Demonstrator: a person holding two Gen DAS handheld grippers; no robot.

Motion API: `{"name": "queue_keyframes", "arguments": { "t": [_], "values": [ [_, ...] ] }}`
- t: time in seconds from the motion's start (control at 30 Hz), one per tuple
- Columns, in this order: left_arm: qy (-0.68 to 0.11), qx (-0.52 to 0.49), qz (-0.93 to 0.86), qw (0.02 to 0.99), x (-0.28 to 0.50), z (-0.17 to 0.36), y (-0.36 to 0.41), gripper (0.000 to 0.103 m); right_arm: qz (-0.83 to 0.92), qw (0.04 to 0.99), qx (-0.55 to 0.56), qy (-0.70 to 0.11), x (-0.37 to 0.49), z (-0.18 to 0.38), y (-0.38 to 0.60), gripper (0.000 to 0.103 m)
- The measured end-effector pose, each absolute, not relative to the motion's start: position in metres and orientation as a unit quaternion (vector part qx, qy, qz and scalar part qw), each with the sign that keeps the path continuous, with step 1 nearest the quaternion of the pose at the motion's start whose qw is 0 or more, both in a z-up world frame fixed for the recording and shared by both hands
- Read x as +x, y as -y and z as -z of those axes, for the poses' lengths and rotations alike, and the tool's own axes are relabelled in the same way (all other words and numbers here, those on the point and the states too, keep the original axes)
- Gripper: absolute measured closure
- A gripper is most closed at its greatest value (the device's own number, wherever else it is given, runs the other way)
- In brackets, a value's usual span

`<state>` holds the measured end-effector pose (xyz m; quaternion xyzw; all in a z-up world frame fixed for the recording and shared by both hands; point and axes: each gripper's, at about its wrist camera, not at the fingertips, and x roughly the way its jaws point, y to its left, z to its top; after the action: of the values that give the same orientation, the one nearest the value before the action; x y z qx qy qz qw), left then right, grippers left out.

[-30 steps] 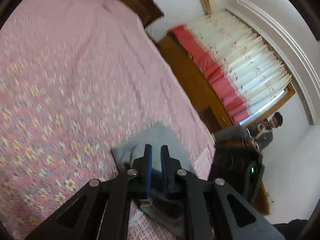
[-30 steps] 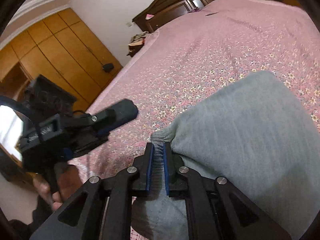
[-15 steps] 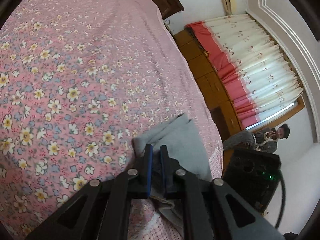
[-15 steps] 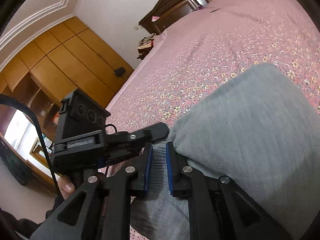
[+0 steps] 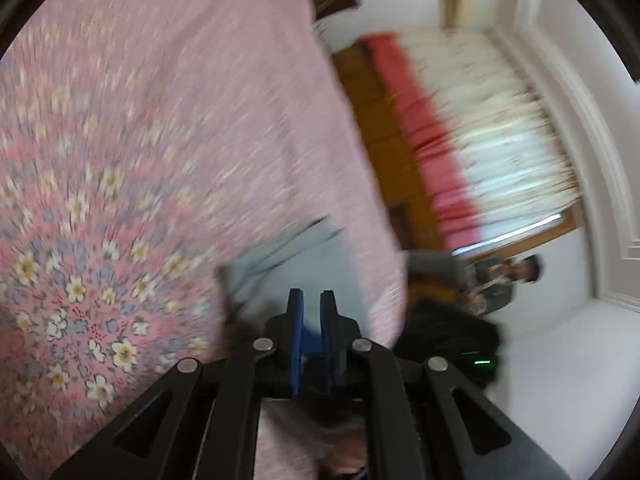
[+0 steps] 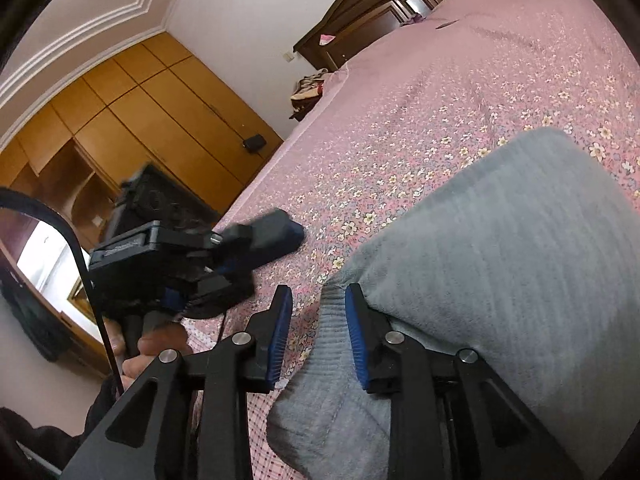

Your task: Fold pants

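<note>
We see grey pants [image 6: 500, 264] lying folded on bed [image 6: 420, 120]. Our right gripper [image 6: 318, 320] fingers just been opening, waistband loose between. Our left gripper [image 5: 311, 312] fingers together, empty.

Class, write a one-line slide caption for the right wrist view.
Right gripper, fingers just opening around the grey pants on the flowered bedspread; left gripper alongside.

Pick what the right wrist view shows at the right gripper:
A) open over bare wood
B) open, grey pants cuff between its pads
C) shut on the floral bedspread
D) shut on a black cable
B: in the right wrist view the right gripper stands open, its jaws having just been opening, with the ribbed cuff of the grey pants lying loose between the blue pads.
</note>
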<state>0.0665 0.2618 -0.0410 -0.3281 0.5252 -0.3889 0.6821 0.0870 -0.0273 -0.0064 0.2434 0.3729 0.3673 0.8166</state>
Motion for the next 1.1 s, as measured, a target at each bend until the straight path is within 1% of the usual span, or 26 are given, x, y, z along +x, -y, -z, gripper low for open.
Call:
{"name": "queue_keyframes", "arguments": {
  "t": [0.07, 0.1, 0.2, 0.3, 0.37, 0.4, 0.47, 0.5, 0.57, 0.67, 0.77, 0.8, 0.87, 0.97, 1.0, 1.03, 1.07, 1.1],
  "values": [
    [-0.532, -0.345, 0.387, 0.670, 0.069, 0.052, -0.262, 0.097, -0.369, 0.816, 0.236, -0.376, 0.086, 0.008, 0.026, 0.075],
    [-0.535, -0.353, 0.381, 0.666, 0.070, 0.056, -0.265, 0.100, -0.370, 0.819, 0.231, -0.373, 0.084, 0.007, 0.026, 0.075],
    [-0.529, -0.330, 0.366, 0.691, 0.065, 0.055, -0.268, 0.101, -0.363, 0.820, 0.236, -0.375, 0.080, 0.002, 0.031, 0.074],
    [-0.518, -0.293, 0.348, 0.724, 0.056, 0.051, -0.263, 0.101, -0.353, 0.829, 0.241, -0.361, 0.066, -0.011, 0.049, 0.067],
    [-0.515, -0.262, 0.330, 0.747, 0.051, 0.048, -0.258, 0.100, -0.368, 0.823, 0.269, -0.339, 0.062, -0.022, 0.069, 0.065],
    [-0.511, -0.241, 0.318, 0.762, 0.049, 0.046, -0.257, 0.100, -0.367, 0.825, 0.279, -0.326, 0.062, -0.030, 0.082, 0.061],
    [-0.505, -0.210, 0.289, 0.785, 0.046, 0.040, -0.252, 0.100, -0.341, 0.845, 0.264, -0.317, 0.067, -0.042, 0.100, 0.056],
    [-0.500, -0.190, 0.273, 0.800, 0.042, 0.037, -0.246, 0.100, -0.315, 0.859, 0.242, -0.322, 0.074, -0.046, 0.108, 0.054],
    [-0.496, -0.170, 0.262, 0.810, 0.035, 0.034, -0.237, 0.100, -0.262, 0.878, 0.208, -0.342, 0.087, -0.043, 0.124, 0.053],
    [-0.487, -0.143, 0.255, 0.823, 0.027, 0.031, -0.226, 0.100, -0.218, 0.874, 0.188, -0.392, 0.109, -0.022, 0.137, 0.053],
    [-0.487, -0.149, 0.258, 0.821, 0.029, 0.031, -0.216, 0.100, -0.197, 0.860, 0.184, -0.434, 0.111, -0.003, 0.139, 0.053],
    [-0.488, -0.154, 0.260, 0.819, 0.029, 0.031, -0.214, 0.100, -0.191, 0.864, 0.175, -0.431, 0.107, -0.003, 0.139, 0.053],
    [-0.487, -0.155, 0.259, 0.819, 0.029, 0.031, -0.215, 0.101, -0.168, 0.893, 0.135, -0.394, 0.084, -0.015, 0.139, 0.054],
    [-0.488, -0.166, 0.267, 0.814, 0.022, 0.032, -0.229, 0.101, -0.238, 0.917, 0.067, -0.314, 0.028, -0.046, 0.122, 0.054],
    [-0.491, -0.175, 0.271, 0.809, 0.020, 0.025, -0.233, 0.101, -0.257, 0.920, 0.026, -0.296, 0.008, -0.054, 0.109, 0.054],
    [-0.494, -0.184, 0.274, 0.804, 0.021, 0.026, -0.236, 0.101, -0.271, 0.923, -0.042, -0.271, -0.016, -0.060, 0.090, 0.054],
    [-0.497, -0.198, 0.278, 0.798, 0.022, 0.029, -0.241, 0.101, -0.268, 0.924, -0.084, -0.259, -0.028, -0.060, 0.080, 0.054],
    [-0.500, -0.217, 0.282, 0.789, 0.024, 0.033, -0.248, 0.101, -0.268, 0.919, -0.150, -0.247, -0.046, -0.056, 0.061, 0.057]
  ]
}}
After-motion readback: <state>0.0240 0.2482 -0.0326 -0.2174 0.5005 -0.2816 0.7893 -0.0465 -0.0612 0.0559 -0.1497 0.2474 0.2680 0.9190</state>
